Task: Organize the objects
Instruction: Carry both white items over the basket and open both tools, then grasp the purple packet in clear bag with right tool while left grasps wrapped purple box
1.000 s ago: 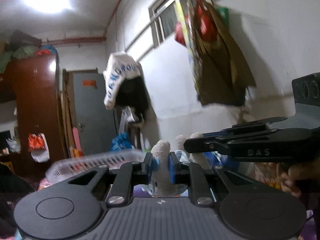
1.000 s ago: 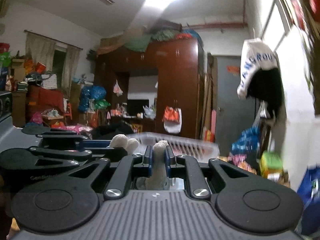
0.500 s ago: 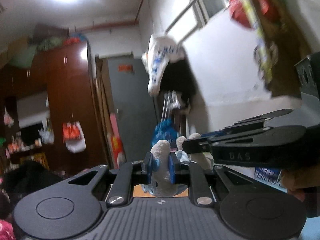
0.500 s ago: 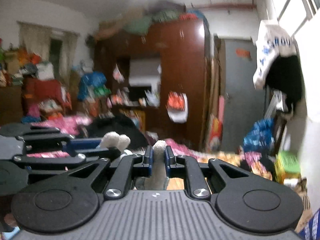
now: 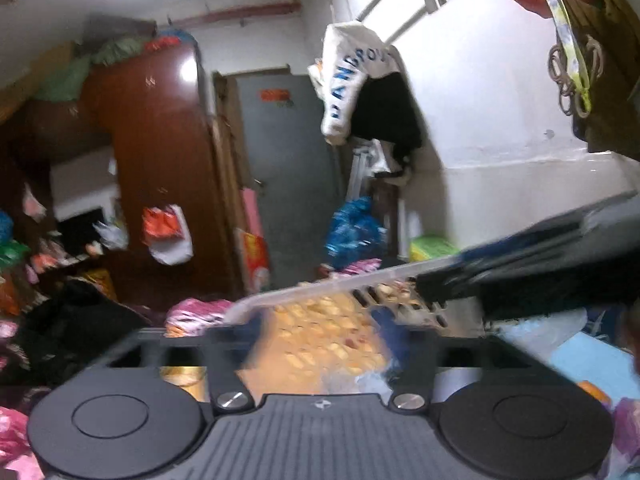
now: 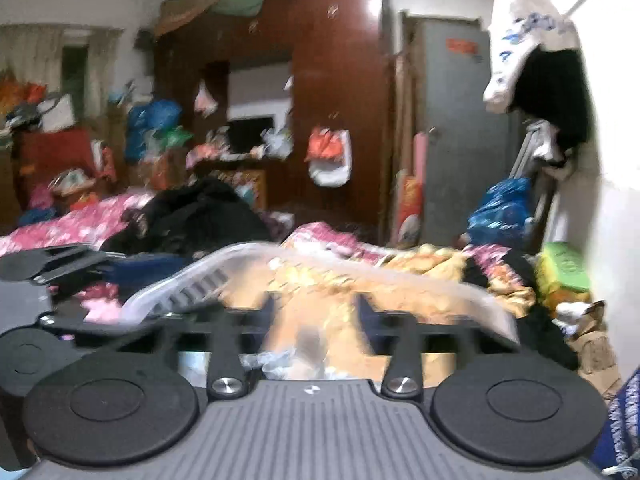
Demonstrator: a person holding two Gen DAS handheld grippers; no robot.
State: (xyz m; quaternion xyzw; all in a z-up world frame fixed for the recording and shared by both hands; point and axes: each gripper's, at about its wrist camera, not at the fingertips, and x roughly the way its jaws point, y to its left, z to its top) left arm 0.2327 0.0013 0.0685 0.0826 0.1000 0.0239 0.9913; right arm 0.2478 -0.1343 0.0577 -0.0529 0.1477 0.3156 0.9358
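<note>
Left wrist view: the left tongs (image 5: 320,332) are spread wide with nothing between them, and a clear plastic basket (image 5: 340,288) sits mid-frame right in front, with the right tongs (image 5: 432,280) poking in from the right edge by its rim. Right wrist view: the right tongs (image 6: 316,312) are wide and empty too, the same basket (image 6: 248,258) blurry across the lower middle, the left tongs (image 6: 120,258) at the left edge.

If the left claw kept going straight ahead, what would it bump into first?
Probably the clear plastic basket. The left claw is open, and the basket's slotted rim crosses right in front of it, with orange patterned bedding showing beyond. The picture is blurry, so how near the rim is stays unclear.
</note>
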